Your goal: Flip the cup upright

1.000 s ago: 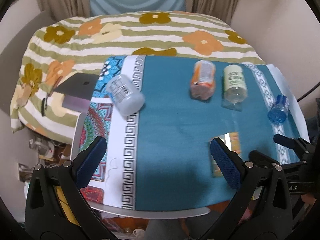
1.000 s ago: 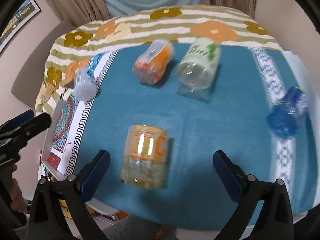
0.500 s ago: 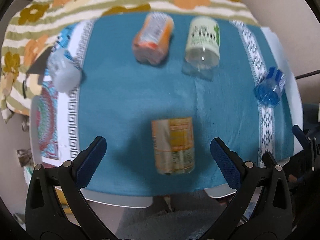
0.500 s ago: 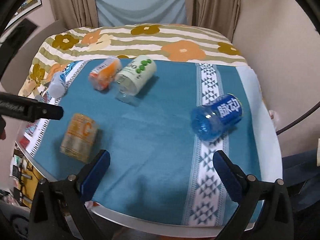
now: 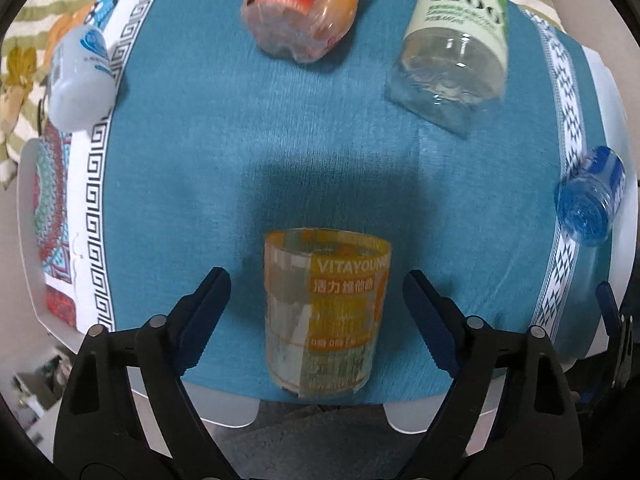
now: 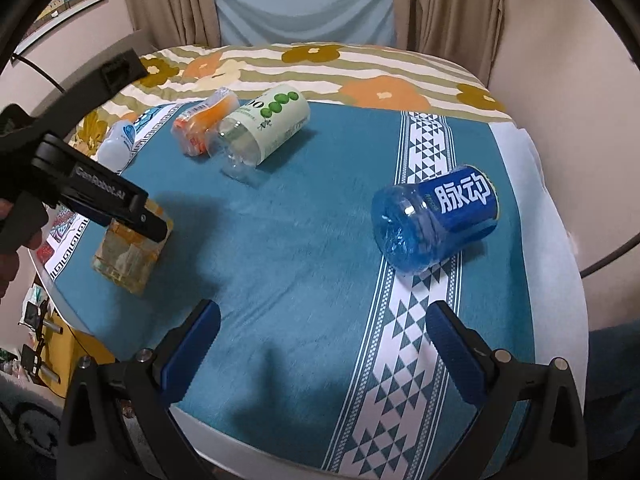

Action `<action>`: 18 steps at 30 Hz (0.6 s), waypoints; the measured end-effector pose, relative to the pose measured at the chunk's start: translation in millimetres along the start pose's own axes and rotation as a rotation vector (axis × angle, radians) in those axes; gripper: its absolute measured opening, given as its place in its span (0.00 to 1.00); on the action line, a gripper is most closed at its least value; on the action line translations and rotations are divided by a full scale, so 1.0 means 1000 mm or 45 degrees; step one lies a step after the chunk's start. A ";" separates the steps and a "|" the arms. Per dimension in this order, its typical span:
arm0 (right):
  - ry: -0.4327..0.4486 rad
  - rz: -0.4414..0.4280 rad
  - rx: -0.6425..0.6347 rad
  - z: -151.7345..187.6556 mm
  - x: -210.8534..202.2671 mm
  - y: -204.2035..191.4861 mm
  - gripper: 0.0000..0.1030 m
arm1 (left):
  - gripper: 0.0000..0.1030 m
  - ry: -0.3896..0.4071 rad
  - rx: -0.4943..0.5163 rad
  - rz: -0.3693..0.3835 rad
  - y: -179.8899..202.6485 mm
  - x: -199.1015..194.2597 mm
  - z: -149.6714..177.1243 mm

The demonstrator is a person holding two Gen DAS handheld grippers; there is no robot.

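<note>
A clear plastic cup with a yellow-orange printed label (image 5: 326,312) lies on its side near the front edge of the desk (image 5: 224,408), which is covered by a teal cloth with white patterned bands (image 5: 240,152). In the left wrist view the cup sits between the blue-padded fingers (image 5: 204,304) of the left gripper (image 5: 318,306), which stand wide apart on either side of it without touching it. In the right wrist view the same cup (image 6: 128,256) shows at the left edge of the cloth, partly hidden behind the black body of the left gripper, so which end is its open mouth is hard to tell.

The right gripper (image 6: 320,344) hangs over the near part of the cloth (image 6: 304,264) with its fingers (image 6: 196,340) spread apart and nothing between them. A blue translucent plastic cup with white characters (image 6: 436,220) lies on its side ahead of it, on the white triangle-patterned band, well apart from the fingers.

Further back lie three more containers on their sides: a clear cup with a pale green label (image 6: 264,132), an orange-tinted clear cup (image 6: 204,124) just beside it, and a small whitish bottle with a blue mark (image 6: 116,144) at the far left over the key-patterned border. The left wrist view shows the same ones: pale green label (image 5: 456,44), orange (image 5: 308,12), whitish (image 5: 80,76), and the blue cup (image 5: 590,204) at the right edge
</note>
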State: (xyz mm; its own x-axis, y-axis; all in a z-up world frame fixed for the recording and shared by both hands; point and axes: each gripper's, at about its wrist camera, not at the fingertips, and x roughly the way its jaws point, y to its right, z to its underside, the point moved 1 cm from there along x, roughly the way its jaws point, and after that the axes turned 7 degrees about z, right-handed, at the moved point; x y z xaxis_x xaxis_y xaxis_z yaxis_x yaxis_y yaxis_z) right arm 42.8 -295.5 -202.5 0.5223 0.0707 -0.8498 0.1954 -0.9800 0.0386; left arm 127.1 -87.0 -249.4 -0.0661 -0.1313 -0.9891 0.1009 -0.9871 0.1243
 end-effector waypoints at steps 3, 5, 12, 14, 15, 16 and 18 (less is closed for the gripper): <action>0.021 -0.015 0.013 -0.004 0.002 0.006 1.00 | 0.90 -0.024 -0.026 0.001 -0.003 0.005 -0.002; 0.030 -0.019 0.014 -0.005 0.003 0.009 1.00 | 0.88 -0.037 -0.032 0.000 -0.004 0.008 -0.002; 0.031 -0.018 0.013 -0.007 0.007 0.014 1.00 | 0.63 -0.058 -0.033 0.023 -0.005 0.019 0.002; 0.030 -0.020 0.014 -0.007 0.007 0.013 1.00 | 0.63 -0.057 -0.025 0.031 -0.006 0.019 0.003; 0.031 -0.020 0.014 -0.007 0.007 0.014 1.00 | 0.63 -0.055 -0.023 0.035 -0.004 0.019 0.003; 0.035 -0.021 0.015 -0.007 0.006 0.013 1.00 | 0.63 -0.052 -0.021 0.041 -0.004 0.018 0.004; 0.039 -0.023 0.016 -0.008 0.005 0.013 1.00 | 0.62 -0.028 -0.011 0.060 -0.002 0.012 -0.001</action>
State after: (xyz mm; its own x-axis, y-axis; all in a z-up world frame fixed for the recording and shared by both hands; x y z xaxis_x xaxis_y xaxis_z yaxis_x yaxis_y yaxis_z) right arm 54.4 -306.1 -202.7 0.5441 0.0939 -0.8337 0.1947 -0.9807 0.0167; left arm 127.1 -86.4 -262.0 -0.0828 -0.1800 -0.9802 0.1134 -0.9789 0.1702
